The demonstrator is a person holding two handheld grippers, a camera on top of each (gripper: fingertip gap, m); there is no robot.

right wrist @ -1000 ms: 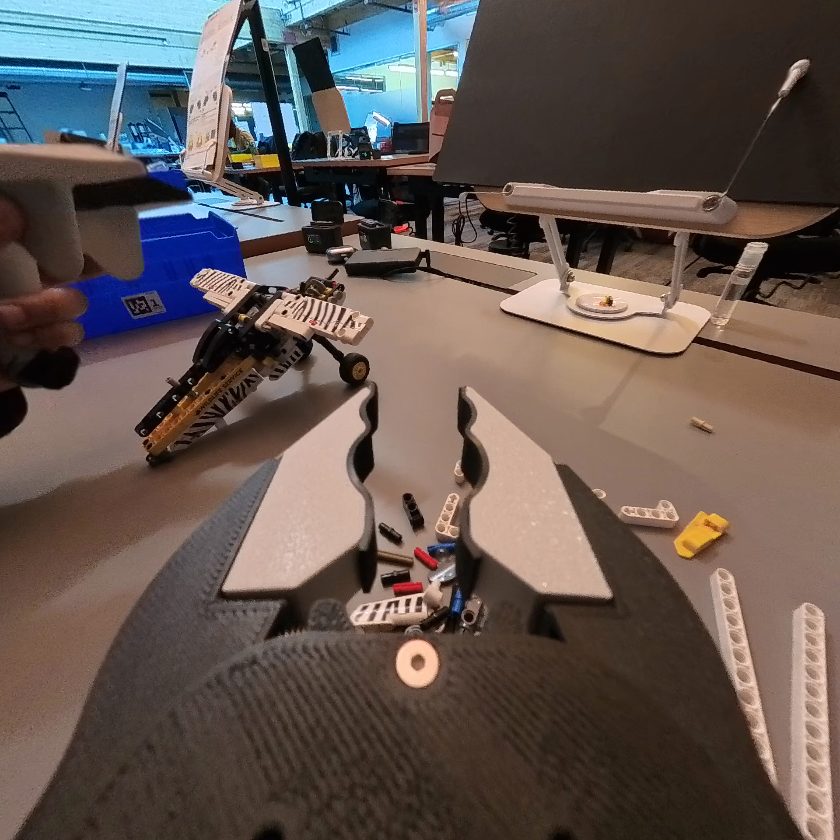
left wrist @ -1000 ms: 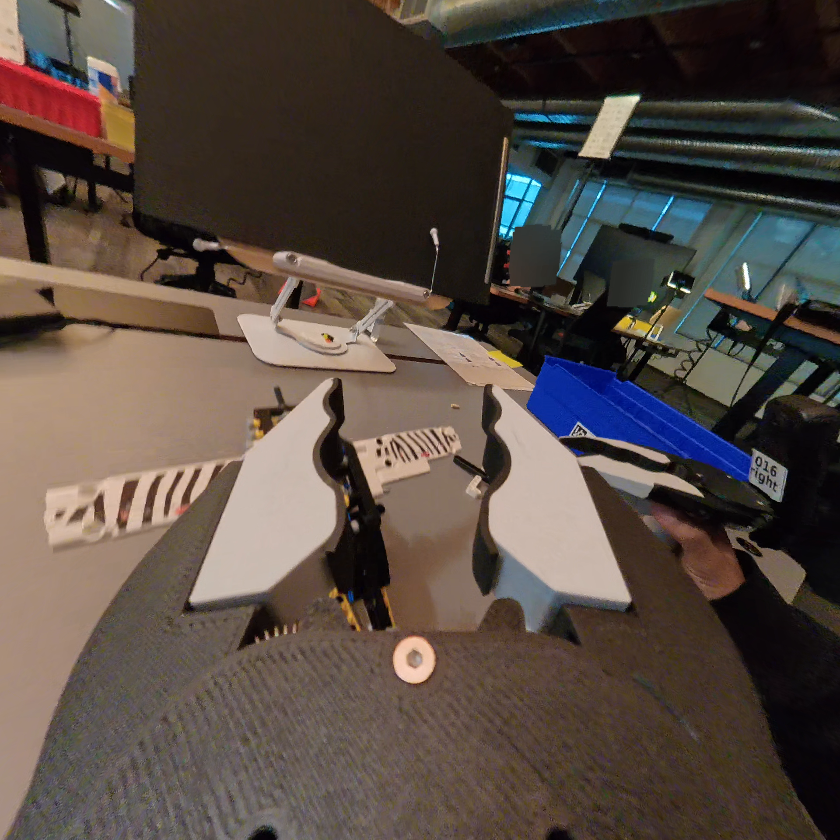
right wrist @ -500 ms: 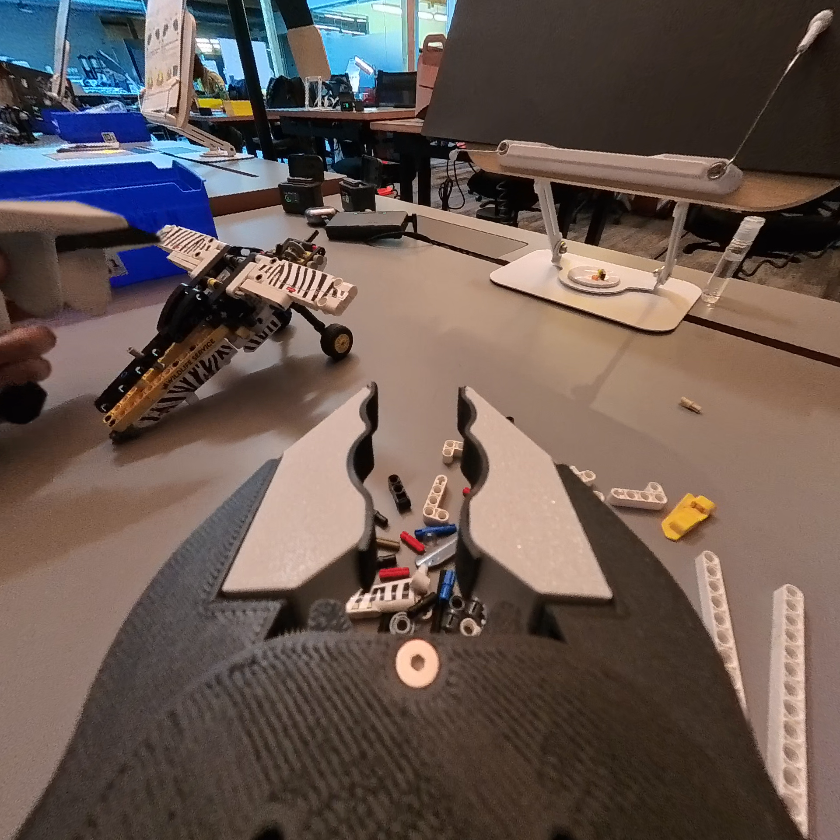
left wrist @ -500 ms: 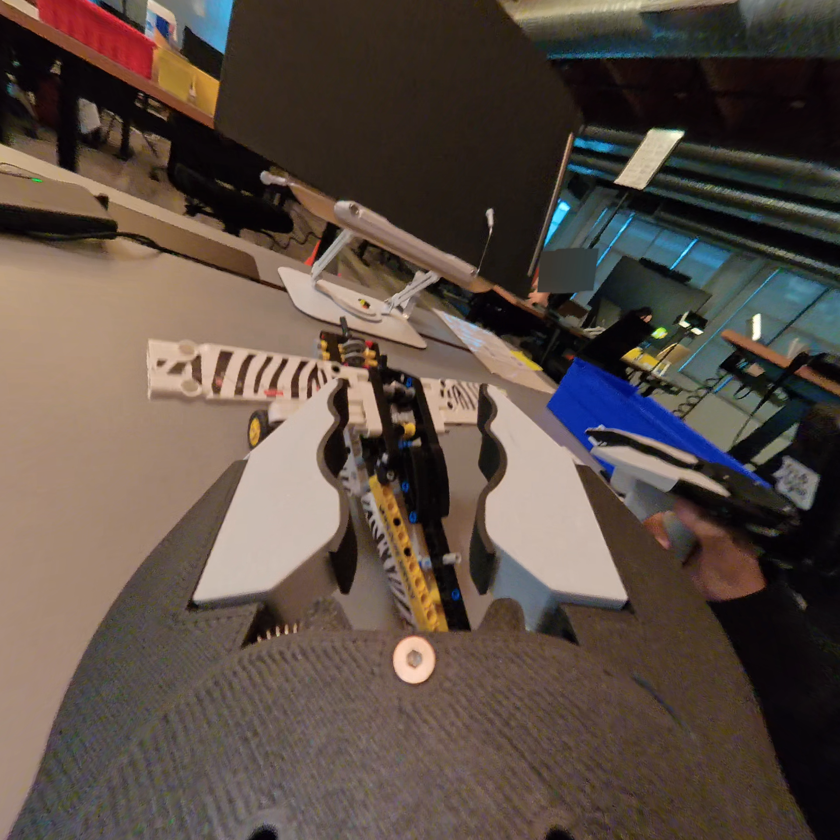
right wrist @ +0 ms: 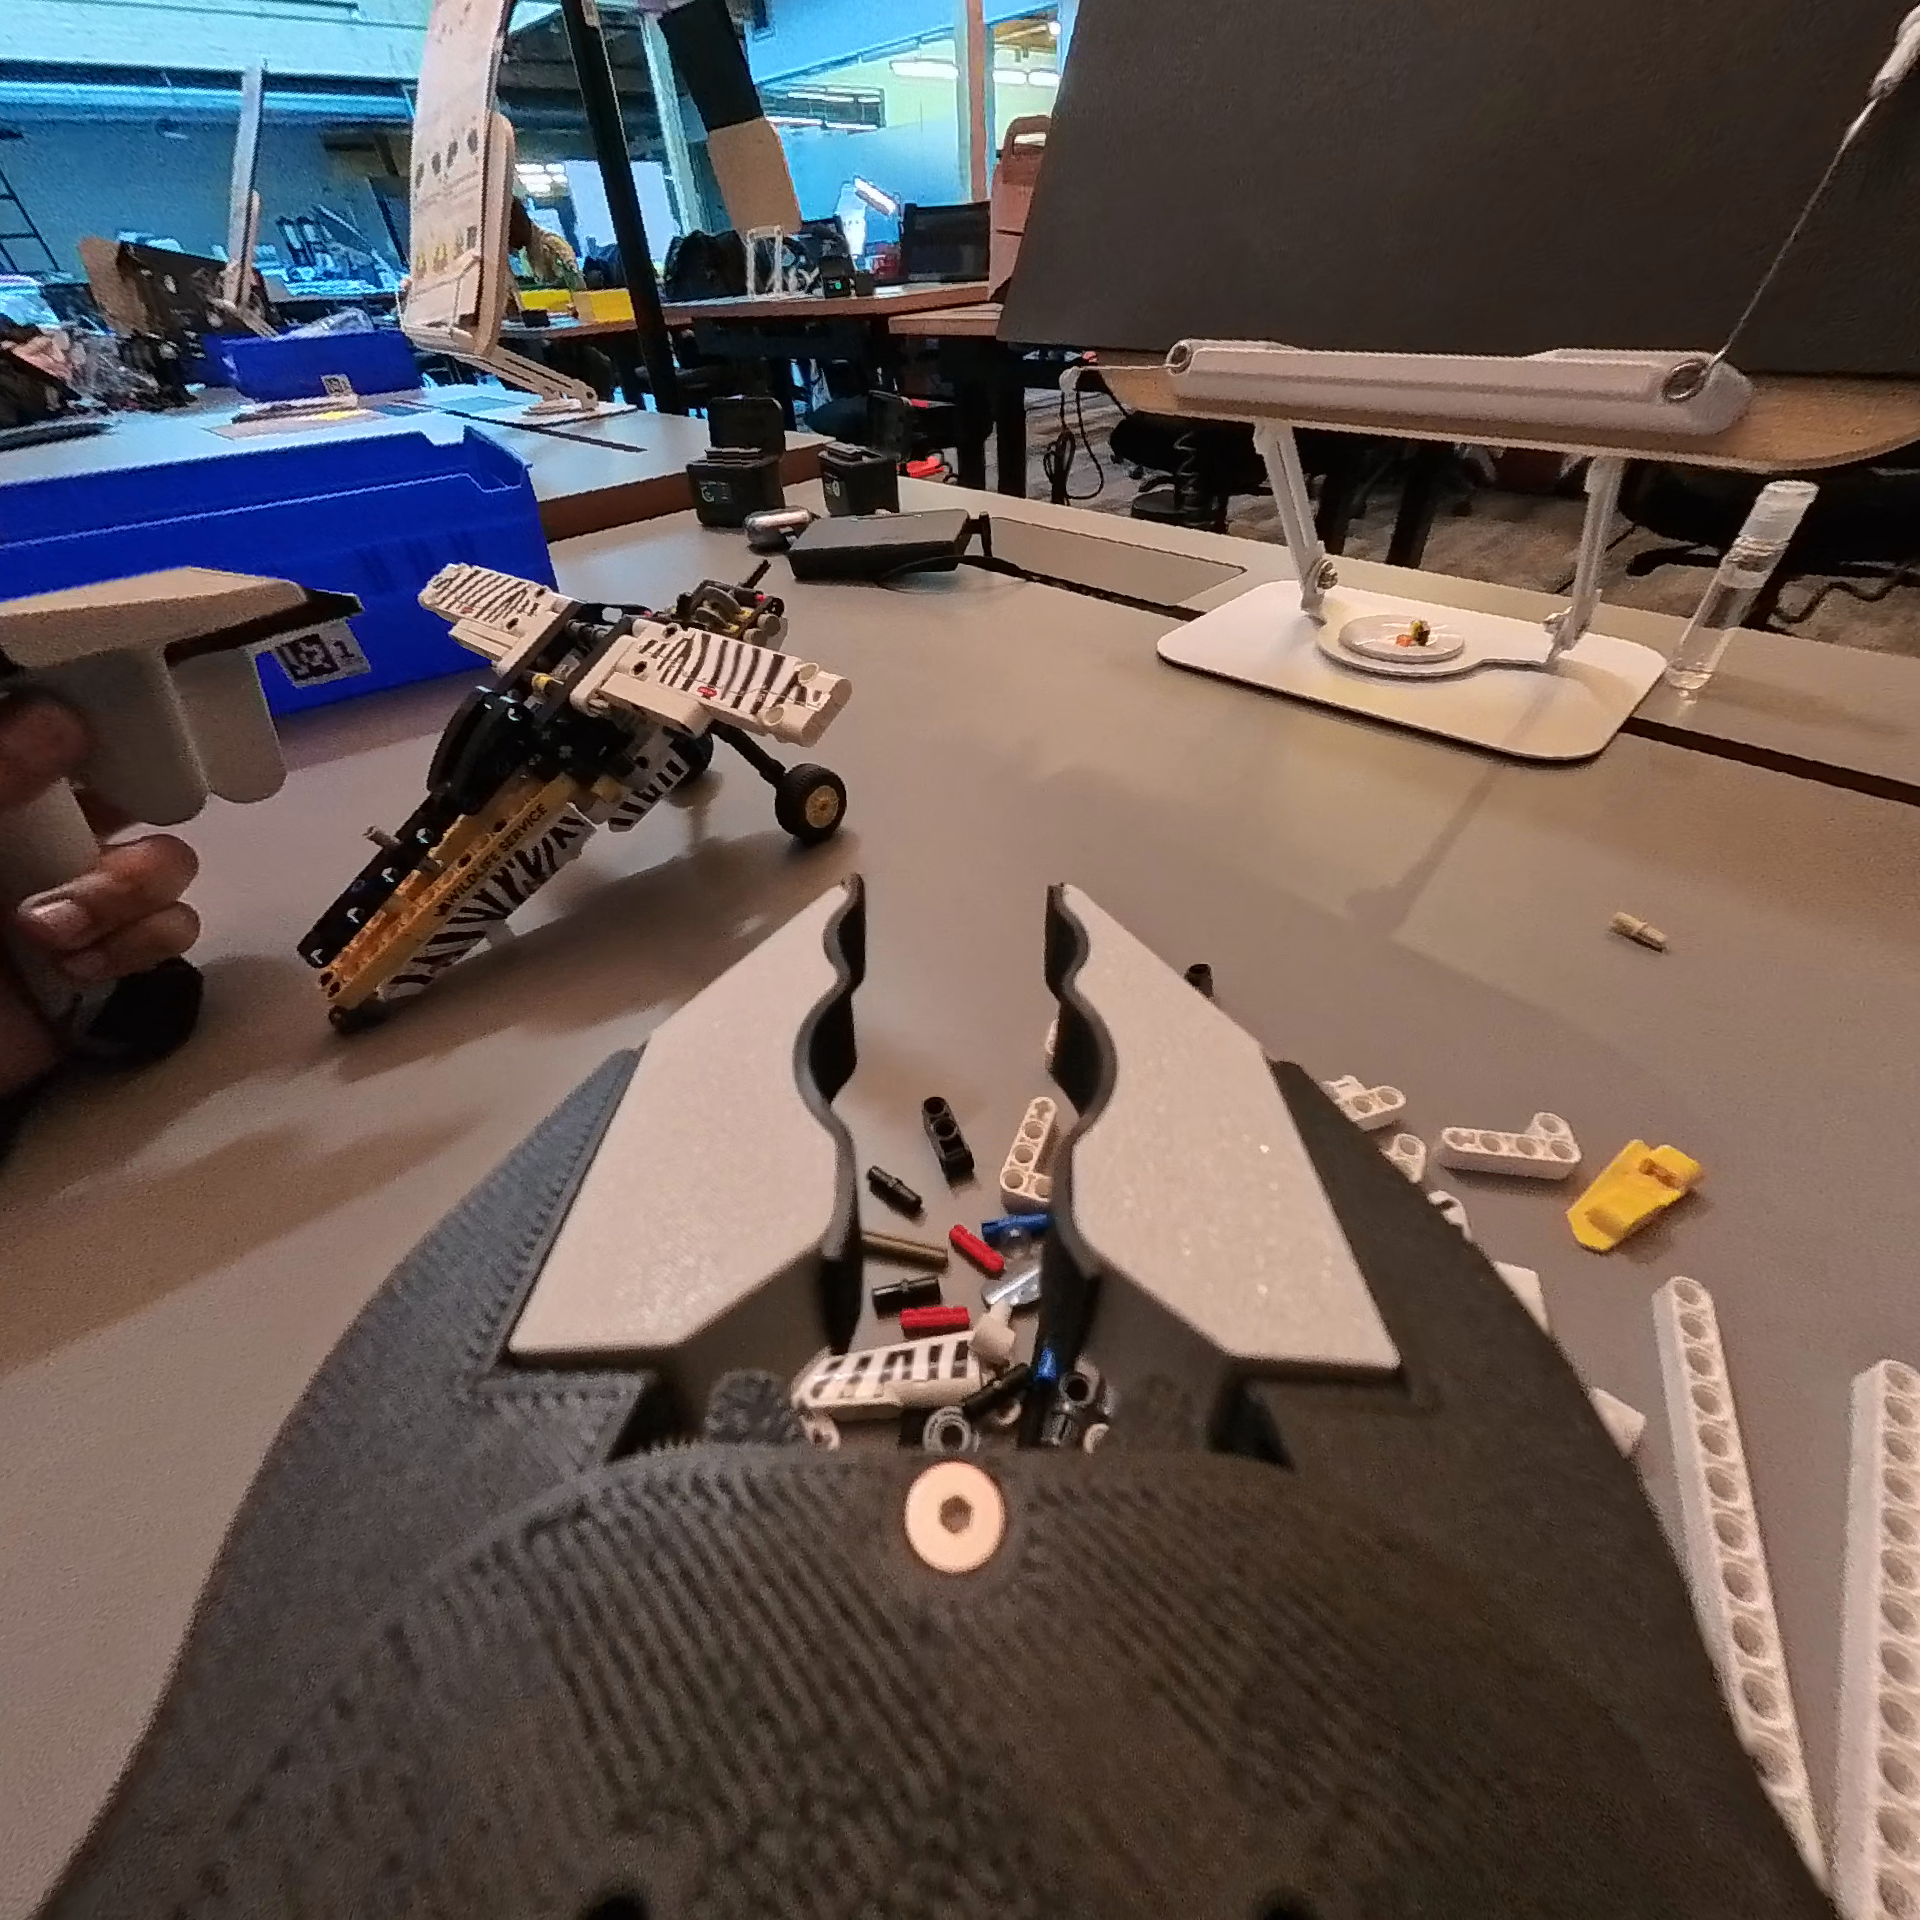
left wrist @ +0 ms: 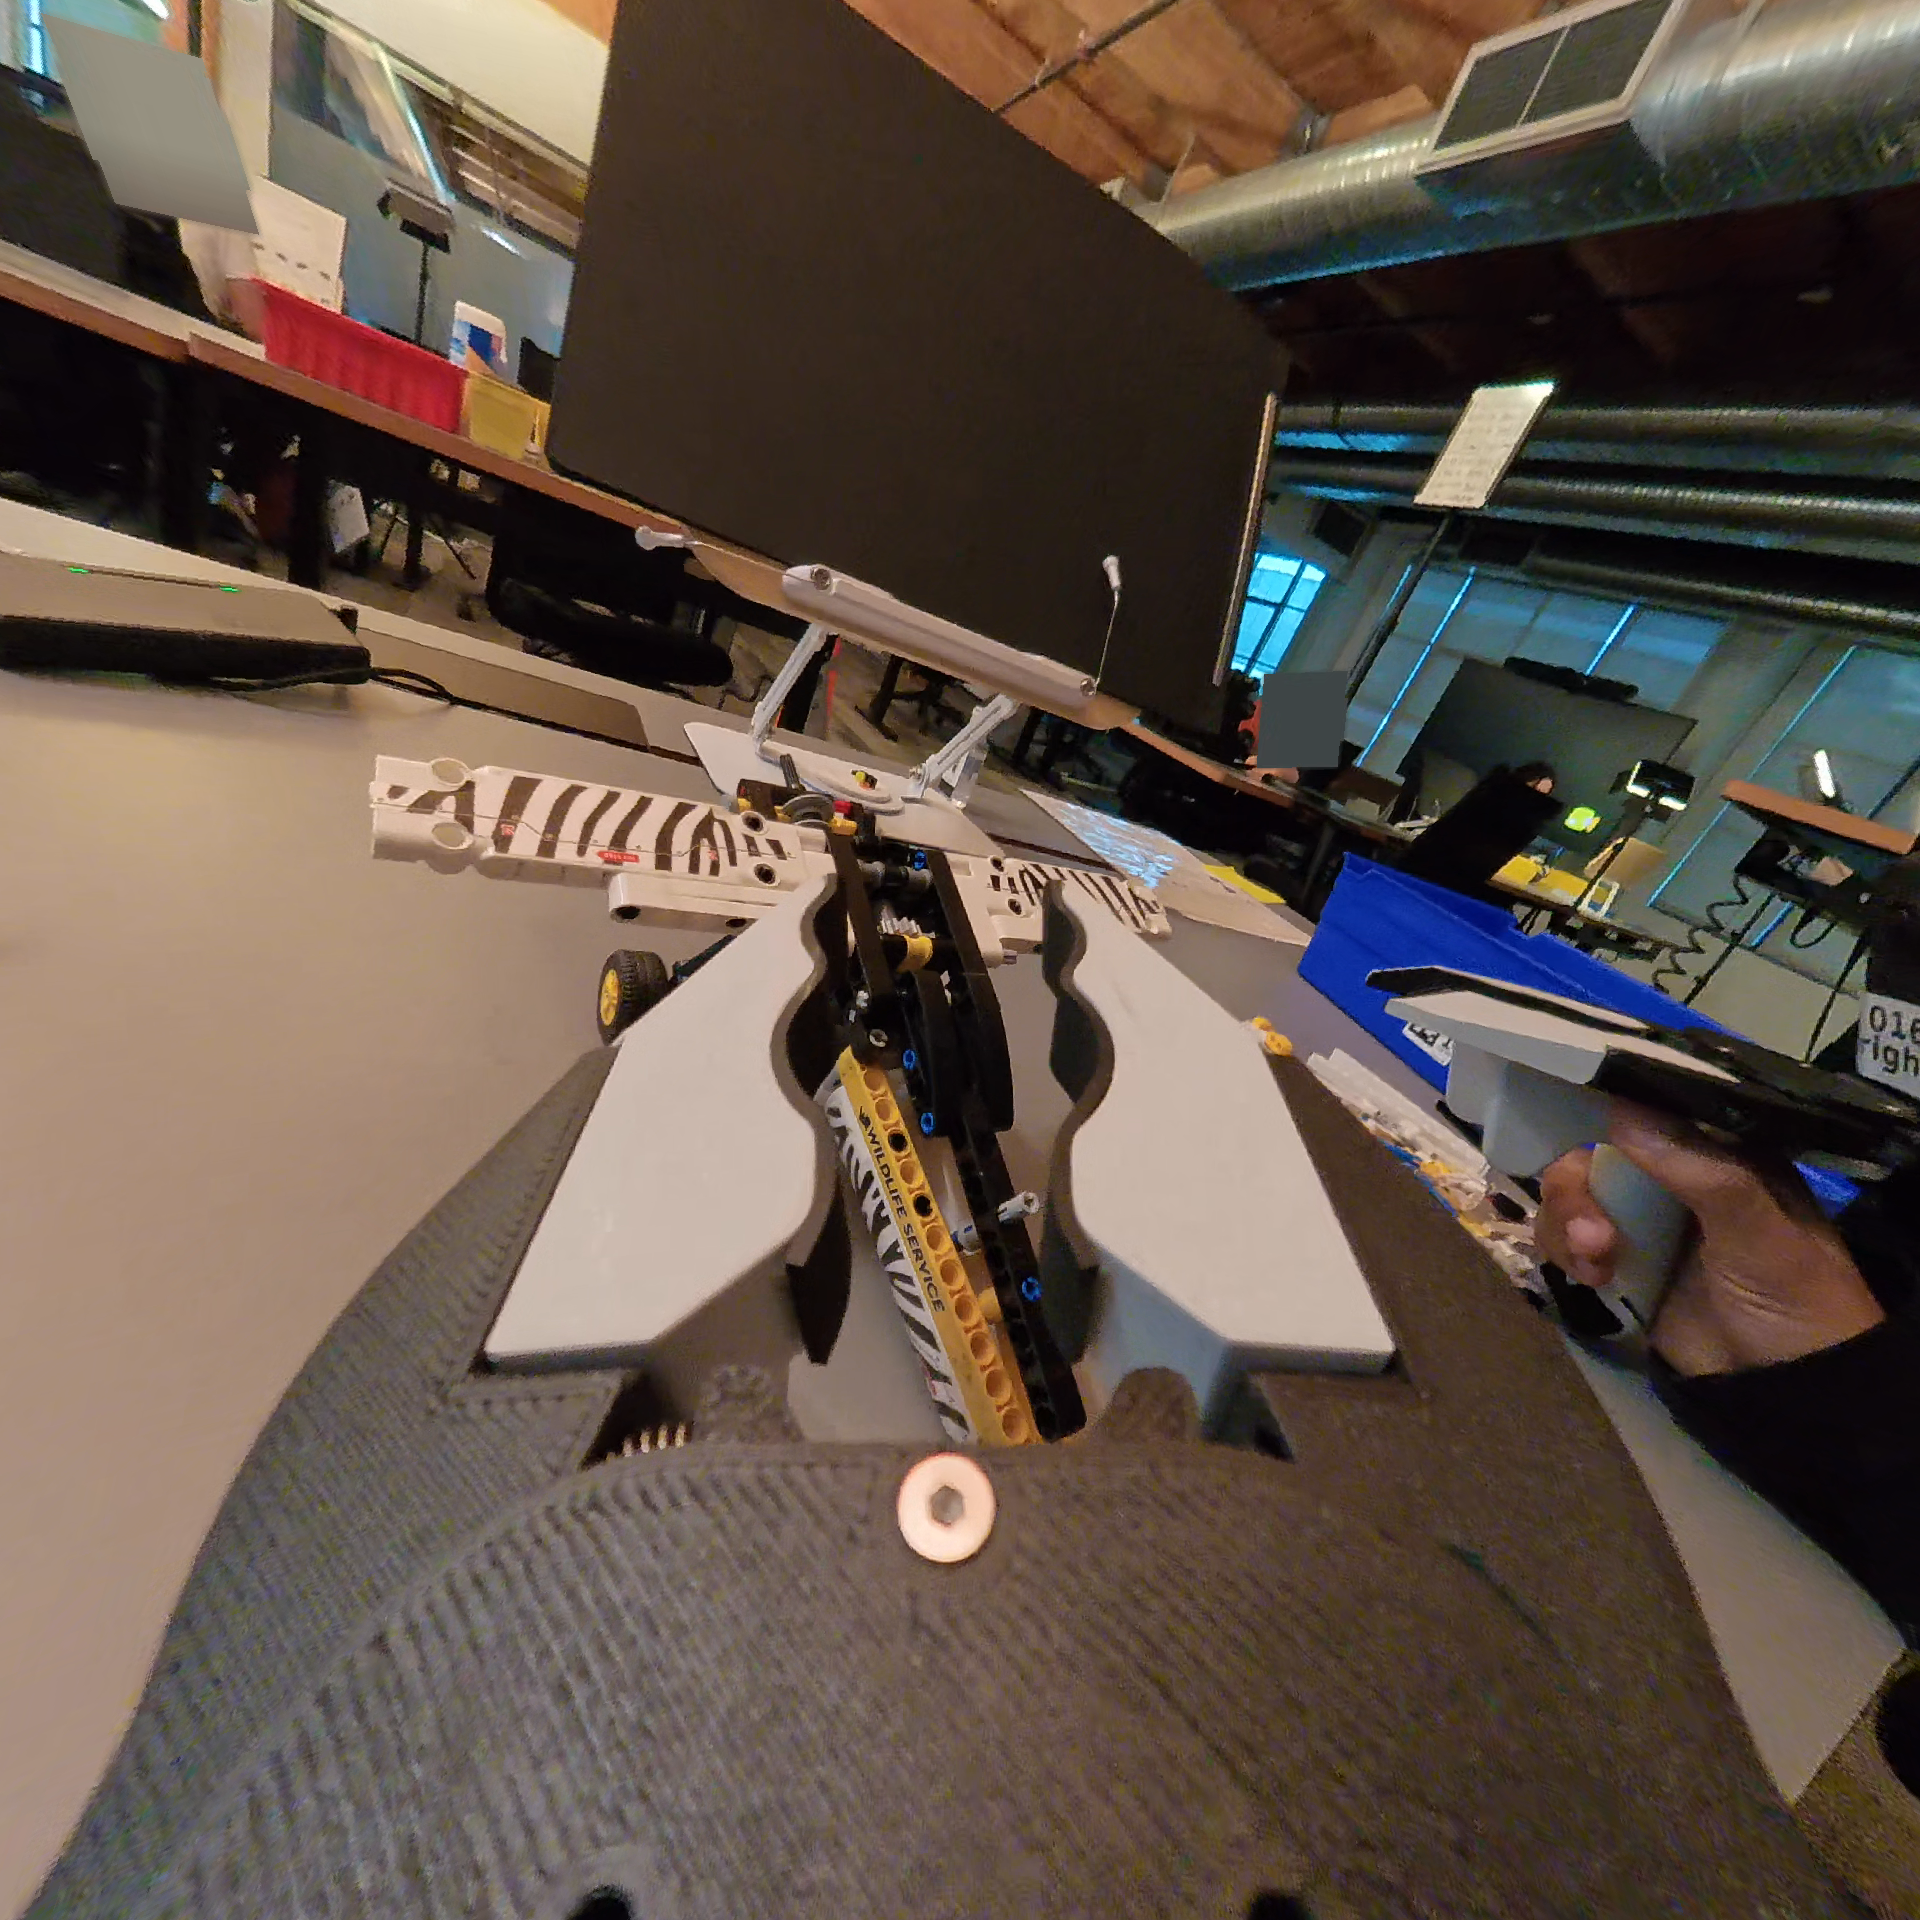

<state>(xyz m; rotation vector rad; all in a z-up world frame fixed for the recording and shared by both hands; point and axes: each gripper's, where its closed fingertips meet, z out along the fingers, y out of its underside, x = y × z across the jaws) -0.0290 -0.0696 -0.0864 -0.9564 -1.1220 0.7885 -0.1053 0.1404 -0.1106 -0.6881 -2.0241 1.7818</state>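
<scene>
The left gripper (left wrist: 935, 894) is held low over the grey table (left wrist: 260, 1039), its jaws partly apart. Between them a toy plane (left wrist: 914, 1174) is seen, built of black and yellow beams with zebra-striped white panels. Its fuselage runs lengthwise down the gap and its wings spread beyond the fingertips. The left finger (left wrist: 707, 1091) overlaps the black beam. A strip of table is visible between the fuselage and the right finger (left wrist: 1174, 1122), so no clamping is shown.

In the right wrist view the plane is seen standing on the table, tail end down and nose raised on a wheel (right wrist: 810, 800). It is placed just in front of a blue bin (right wrist: 260, 540). The left gripper's finger is seen at the left edge of that view, and its tip appears short of the plane. A hand (right wrist: 94, 894) is wrapped around its handle.

The right gripper (right wrist: 956, 899) is held above a scatter of small loose pieces (right wrist: 935, 1247) in black, red, blue and white. Its jaws are apart and nothing is gripped. To its right, white beams (right wrist: 1714, 1455), a white angled piece (right wrist: 1512, 1148) and a yellow piece (right wrist: 1631, 1190) are laid on the table. Farther back a white stand (right wrist: 1455, 665) is set below a black board (right wrist: 1455, 156), with a clear vial (right wrist: 1735, 592) beside it.
</scene>
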